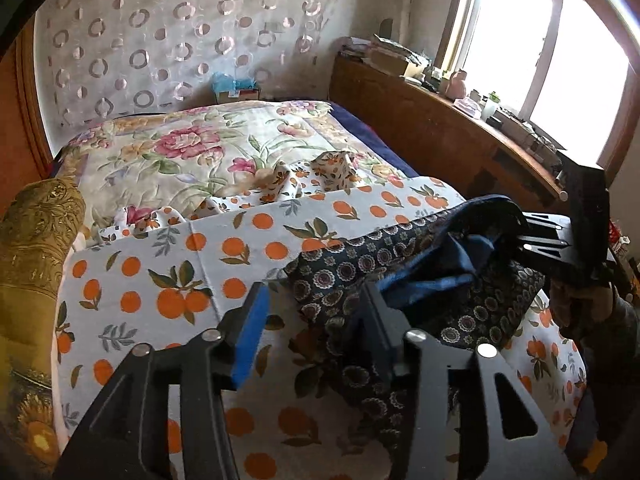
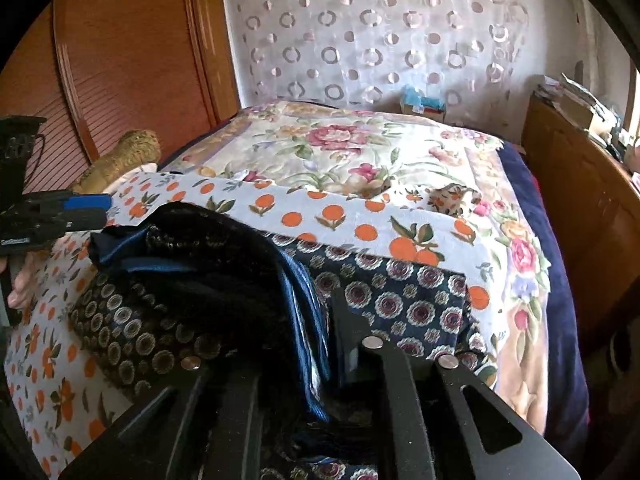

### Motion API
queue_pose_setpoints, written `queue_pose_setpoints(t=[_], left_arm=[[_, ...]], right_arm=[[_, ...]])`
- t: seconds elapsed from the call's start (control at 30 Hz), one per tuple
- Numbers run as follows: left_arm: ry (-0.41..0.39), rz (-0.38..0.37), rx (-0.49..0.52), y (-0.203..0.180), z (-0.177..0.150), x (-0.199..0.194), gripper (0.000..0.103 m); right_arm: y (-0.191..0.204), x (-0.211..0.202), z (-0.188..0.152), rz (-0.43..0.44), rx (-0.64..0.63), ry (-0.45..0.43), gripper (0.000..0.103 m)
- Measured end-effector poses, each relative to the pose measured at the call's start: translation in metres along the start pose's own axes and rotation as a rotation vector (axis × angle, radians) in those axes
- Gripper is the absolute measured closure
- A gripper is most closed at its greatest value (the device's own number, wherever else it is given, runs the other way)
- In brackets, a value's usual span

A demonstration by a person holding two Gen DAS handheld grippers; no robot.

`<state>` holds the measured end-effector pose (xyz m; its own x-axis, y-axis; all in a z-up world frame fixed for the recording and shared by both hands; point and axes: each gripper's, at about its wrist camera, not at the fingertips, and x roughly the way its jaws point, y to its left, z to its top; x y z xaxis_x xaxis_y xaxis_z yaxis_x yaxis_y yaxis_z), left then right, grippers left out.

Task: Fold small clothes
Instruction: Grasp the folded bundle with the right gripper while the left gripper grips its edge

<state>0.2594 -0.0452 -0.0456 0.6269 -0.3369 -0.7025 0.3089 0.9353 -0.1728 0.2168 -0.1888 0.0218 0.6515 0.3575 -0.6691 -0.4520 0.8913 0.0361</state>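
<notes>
In the left wrist view, a gold patterned cushion (image 1: 36,248) sits at the far left edge of the bed. Right of it, the orange-print sheet (image 1: 224,248) covers the lower centre. The left gripper (image 1: 316,320) fills the bottom middle, its fingers (image 1: 252,328) spread wide and holding nothing. The dark floral garment (image 1: 472,312) lies on the sheet at centre right, its blue lining turned up. At the right edge the right gripper (image 1: 516,236) pinches that lifted fold; in its own view the fingers seem closed on the cloth, though fabric hides the tips.
</notes>
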Motion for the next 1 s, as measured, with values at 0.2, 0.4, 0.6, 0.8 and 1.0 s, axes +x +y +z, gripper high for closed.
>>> queue_pose_setpoints(t=[0.2, 0.4, 0.6, 0.8, 1.0], left_arm=[[-0.017, -0.002, -0.020, 0.004, -0.002, -0.006, 0.048], [-0.007, -0.014, 0.002, -0.002, 0.001, 0.000, 0.048], [0.035, 0.004, 0.040, -0.006, 0.009, 0.027, 0.048], [0.103, 0.021, 0.031, 0.004, 0.012, 0.060, 0.048], [0.127, 0.011, 0.008, 0.010, 0.008, 0.072, 0.047]], right_arm=[[-0.007, -0.012, 0.014, -0.107, 0.035, -0.053, 0.048], [-0.014, -0.043, 0.013, -0.194, 0.078, -0.101, 0.038], [-0.015, -0.059, -0.013, -0.196, 0.120, -0.069, 0.032], [-0.017, -0.046, -0.033, -0.170, 0.176, 0.017, 0.032], [-0.026, -0.040, -0.037, -0.154, 0.212, 0.053, 0.031]])
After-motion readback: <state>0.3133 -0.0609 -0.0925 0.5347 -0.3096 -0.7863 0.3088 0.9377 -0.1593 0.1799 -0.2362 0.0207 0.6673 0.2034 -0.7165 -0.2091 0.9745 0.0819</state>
